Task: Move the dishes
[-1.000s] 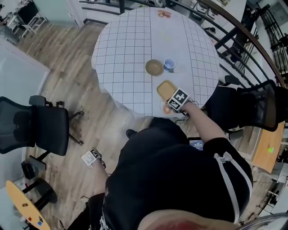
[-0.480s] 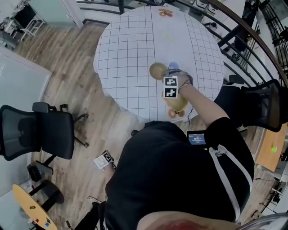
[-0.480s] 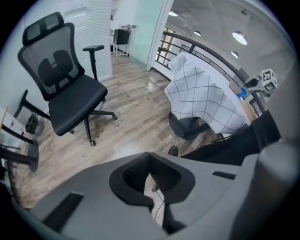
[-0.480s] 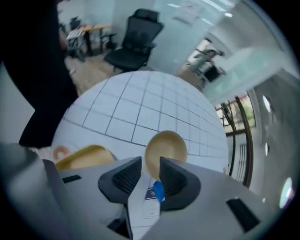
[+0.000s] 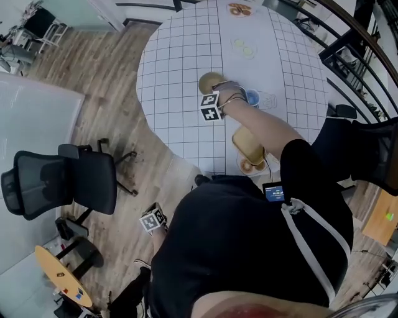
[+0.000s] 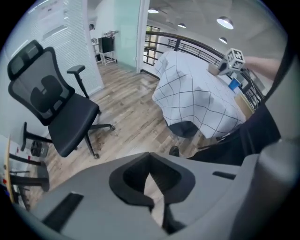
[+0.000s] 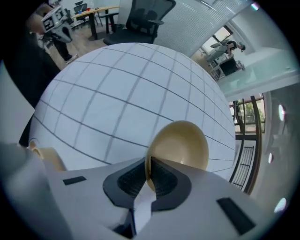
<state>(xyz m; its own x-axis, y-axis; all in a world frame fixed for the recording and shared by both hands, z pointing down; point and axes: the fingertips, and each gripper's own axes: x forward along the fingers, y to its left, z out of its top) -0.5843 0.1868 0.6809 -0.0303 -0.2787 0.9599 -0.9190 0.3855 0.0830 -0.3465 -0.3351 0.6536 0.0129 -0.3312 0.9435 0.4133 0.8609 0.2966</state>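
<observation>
On the round checked table (image 5: 180, 56) sits a tan bowl (image 5: 207, 80), filling the middle of the right gripper view (image 7: 185, 143). My right gripper (image 5: 219, 90) reaches over the table to its near edge. Its jaws have just been closing and now pinch the bowl's rim (image 7: 148, 164). A blue cup (image 5: 252, 97) and a clear glass (image 5: 267, 100) stand just right of the bowl. A tan oblong plate (image 5: 247, 145) and a small plate of pastries (image 5: 249, 166) lie near the table's front edge. My left gripper (image 5: 154, 222) hangs beside the person above the wooden floor, jaws together (image 6: 150, 157) and empty.
A black office chair (image 5: 62, 180) stands on the floor to the left, another dark chair (image 5: 367, 149) at the right beside a curved railing (image 5: 348, 43). Farther back on the table are a plate of food (image 5: 239, 9) and small pale green dishes (image 5: 244, 48).
My right gripper left the plates at the table's front edge, moved back and left, rolled, and closed on the tan bowl's rim. The left gripper drifted slightly at the person's side.
</observation>
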